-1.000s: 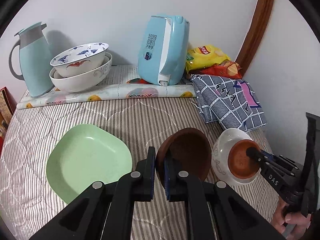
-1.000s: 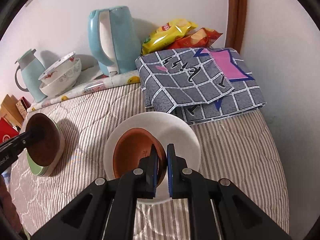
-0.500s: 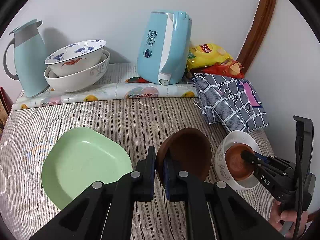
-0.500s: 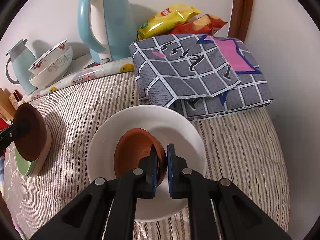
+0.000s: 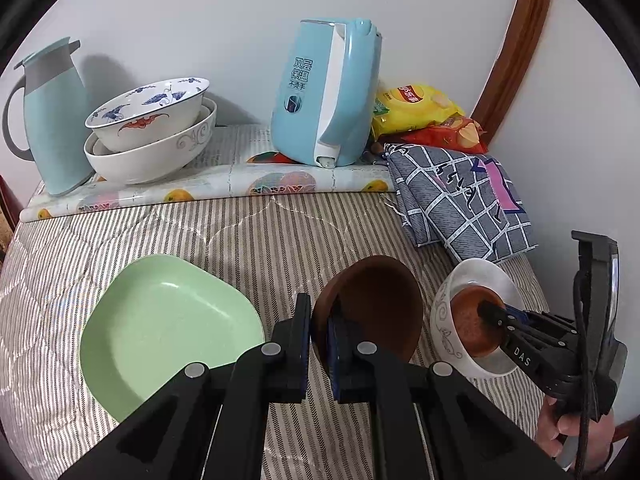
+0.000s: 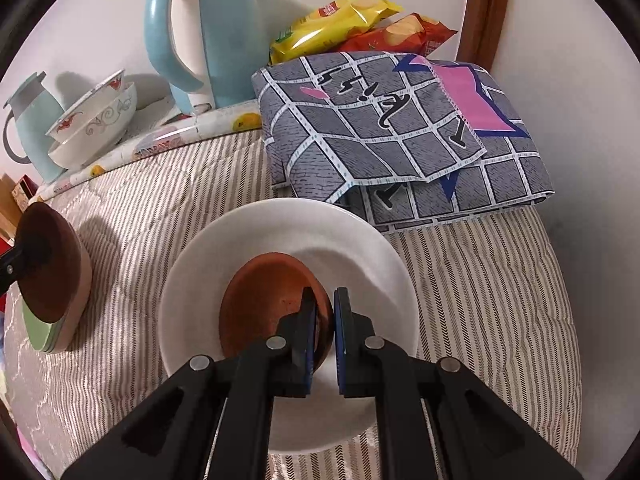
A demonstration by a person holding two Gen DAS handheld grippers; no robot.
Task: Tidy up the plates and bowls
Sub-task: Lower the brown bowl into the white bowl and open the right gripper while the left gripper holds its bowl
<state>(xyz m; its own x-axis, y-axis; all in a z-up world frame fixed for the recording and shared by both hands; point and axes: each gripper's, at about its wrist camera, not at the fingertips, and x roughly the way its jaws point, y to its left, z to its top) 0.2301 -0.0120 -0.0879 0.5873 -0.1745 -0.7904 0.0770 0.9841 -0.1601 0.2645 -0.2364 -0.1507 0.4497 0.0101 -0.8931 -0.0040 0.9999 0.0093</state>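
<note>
**Gripping two brown dishes over the striped bedspread**

Left gripper (image 5: 319,340) jaws nearly closed, pinching rim of dark brown plate (image 5: 376,308), tilted on edge, held above the quilt at 6 o'clock of left view. Green square plate (image 5: 168,332) flat on the striped quilt (image 5: 248,232), just beside it at 8 o'clock.

Right gripper (image 6: 324,336) jaws nearly closed on rim of small reddish-brown bowl (image 6: 264,300), which sits inside white bowl (image 6: 288,240) at centre of right view; whether the small bowl touches the white one's floor, cannot tell. White bowl at 4 o'clock in left view, tipped.

Folded grey checked cloth (image 6: 400,128) just behind white bowl, 1 o'clock. Yellow chip bag (image 6: 336,20) and red chip bag (image 6: 400,36) beyond it. Light-blue electric kettle (image 5: 328,96) at 12 o'clock, on a fruit-print mat (image 5: 208,188). Two stacked patterned bowls (image 5: 152,136) and light-blue thermos jug (image 5: 52,112) at 10 o'clock.
</note>
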